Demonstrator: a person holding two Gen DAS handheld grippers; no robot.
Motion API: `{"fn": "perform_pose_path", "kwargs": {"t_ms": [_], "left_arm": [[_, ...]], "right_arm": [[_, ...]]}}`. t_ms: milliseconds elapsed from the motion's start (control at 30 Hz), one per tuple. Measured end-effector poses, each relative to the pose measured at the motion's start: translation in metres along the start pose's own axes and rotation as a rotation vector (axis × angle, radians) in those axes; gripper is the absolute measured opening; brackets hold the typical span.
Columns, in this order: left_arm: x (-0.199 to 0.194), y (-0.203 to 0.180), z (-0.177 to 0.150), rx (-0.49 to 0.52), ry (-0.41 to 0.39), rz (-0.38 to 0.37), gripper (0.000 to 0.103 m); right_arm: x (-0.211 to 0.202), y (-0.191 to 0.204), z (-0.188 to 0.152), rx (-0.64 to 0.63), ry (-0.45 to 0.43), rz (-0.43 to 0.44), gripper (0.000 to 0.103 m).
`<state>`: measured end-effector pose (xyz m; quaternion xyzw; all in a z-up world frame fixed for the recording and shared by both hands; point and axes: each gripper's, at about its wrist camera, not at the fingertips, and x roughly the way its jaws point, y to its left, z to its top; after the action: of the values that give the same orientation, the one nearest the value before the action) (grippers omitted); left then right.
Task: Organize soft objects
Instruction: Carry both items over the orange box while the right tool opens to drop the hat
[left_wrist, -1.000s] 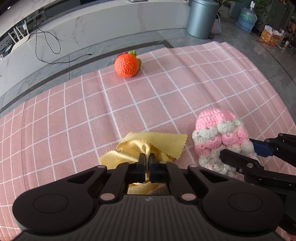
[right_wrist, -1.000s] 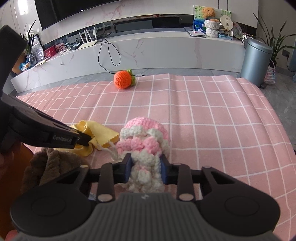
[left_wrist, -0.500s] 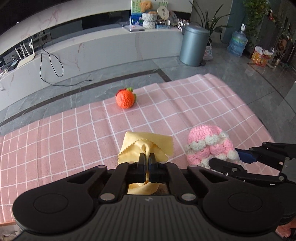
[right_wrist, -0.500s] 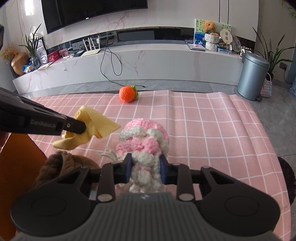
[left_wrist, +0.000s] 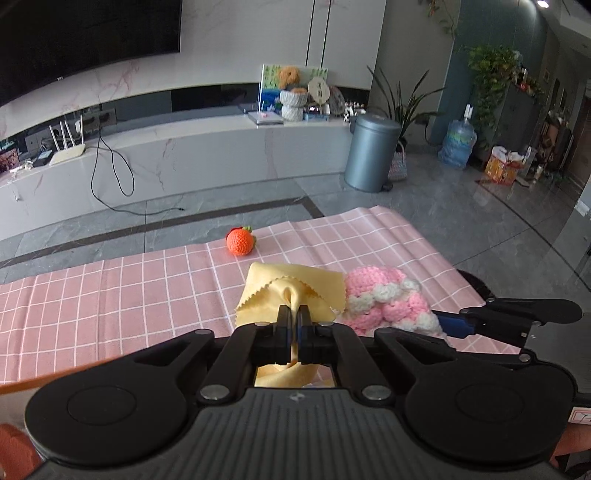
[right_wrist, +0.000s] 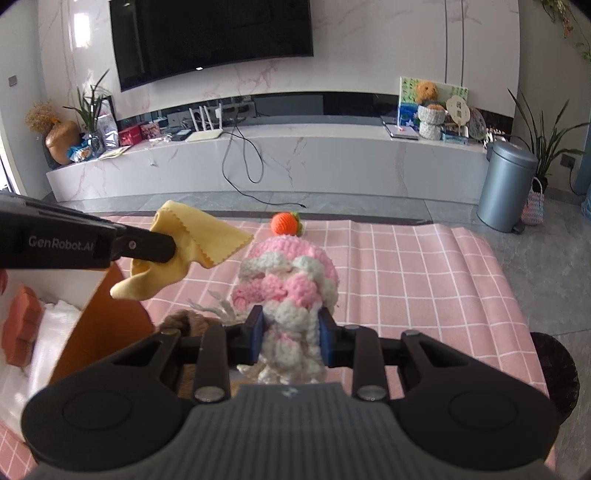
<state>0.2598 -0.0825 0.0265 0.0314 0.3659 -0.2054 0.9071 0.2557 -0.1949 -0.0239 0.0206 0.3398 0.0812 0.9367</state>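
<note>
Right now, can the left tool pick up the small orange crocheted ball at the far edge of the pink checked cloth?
Probably not yet. The left tool is shut on the yellow cloth, so it has no free grip. The orange crocheted ball lies apart, with open pink checked cloth before it.

Left tongs (left_wrist: 294, 314) pinched tight, right tongs (right_wrist: 291, 325) clamped partway, side by side.

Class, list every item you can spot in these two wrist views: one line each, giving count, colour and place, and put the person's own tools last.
yellow cloth: one, yellow, lifted off the mat in the left gripper.
crochet hat: one, pink and white, held in the right gripper.
crochet orange: one, orange with green leaf, far end of the mat.
checked mat: one, pink with white lines, under everything.
bin: one, grey, on the floor beyond.
left gripper: one, black, shut on the cloth.
right gripper: one, black with blue pads, shut on the hat.
</note>
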Motion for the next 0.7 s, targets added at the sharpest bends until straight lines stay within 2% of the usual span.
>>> {"fn": "perform_pose_path", "kwargs": {"t_ms": [333,700], "left_arm": [[-0.066,0.015,-0.03,-0.063,-0.078,0.024,0.002],[-0.116,0.063,-0.058,-0.122,-0.112,0.096,0.002]], "right_arm": [[-0.065,0.055,-0.01,-0.049,-0.051,0.072,0.029],[-0.089,0.128,-0.008,-0.154,-0.055,0.154,0.029]]}}
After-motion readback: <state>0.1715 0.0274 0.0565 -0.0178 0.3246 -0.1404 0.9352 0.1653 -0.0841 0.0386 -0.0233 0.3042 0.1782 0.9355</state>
